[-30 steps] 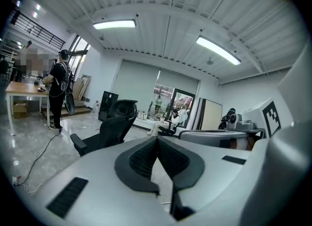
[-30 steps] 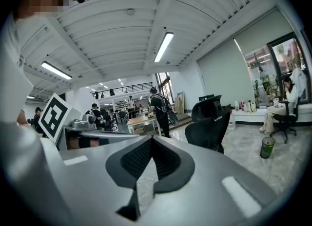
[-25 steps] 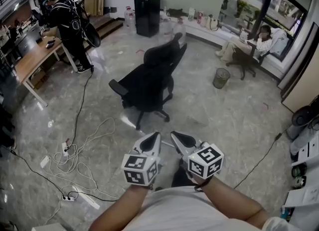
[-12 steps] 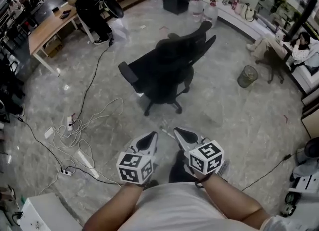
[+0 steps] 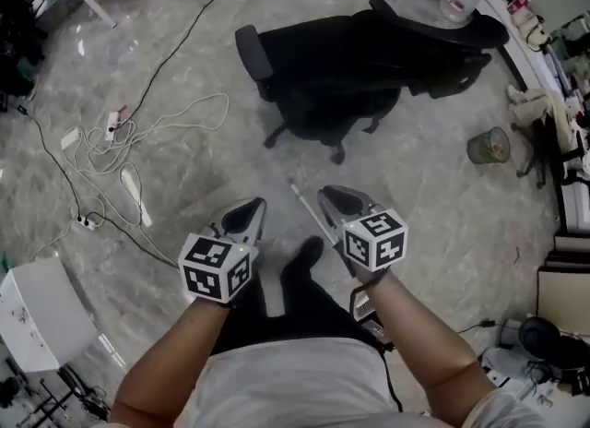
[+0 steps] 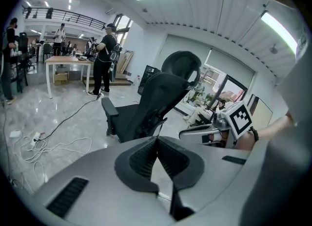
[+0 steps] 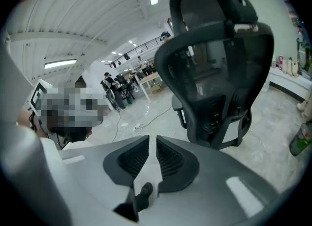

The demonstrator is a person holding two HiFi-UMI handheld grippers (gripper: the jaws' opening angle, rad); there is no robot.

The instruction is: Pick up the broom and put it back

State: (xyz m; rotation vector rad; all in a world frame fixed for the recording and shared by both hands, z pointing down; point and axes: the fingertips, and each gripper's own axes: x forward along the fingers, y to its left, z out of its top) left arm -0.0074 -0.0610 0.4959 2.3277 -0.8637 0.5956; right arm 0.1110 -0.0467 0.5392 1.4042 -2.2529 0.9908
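A thin pale broom handle (image 5: 308, 203) lies on the floor in the head view and passes under my right gripper. What looks like its head (image 5: 365, 307) shows beside my right forearm. My right gripper (image 5: 329, 195) hangs just above the handle; its jaws are opening, with a narrow gap and nothing between them (image 7: 152, 144). My left gripper (image 5: 253, 206) is to the left of the handle with its pads (image 6: 146, 158) meeting at the tips, empty. The left gripper view also catches the right gripper (image 6: 204, 131).
A black office chair (image 5: 350, 57) stands just ahead, filling both gripper views (image 6: 156, 103) (image 7: 219, 84). White cables (image 5: 157, 131) and a power strip (image 5: 135, 194) lie at the left. A mesh bin (image 5: 488, 146) is at the right, a white box (image 5: 37, 311) at the lower left.
The head view has tipped steeply down towards the floor and my feet. Both grippers have sunk lower and forward, and the broom handle now lies right under the right one.
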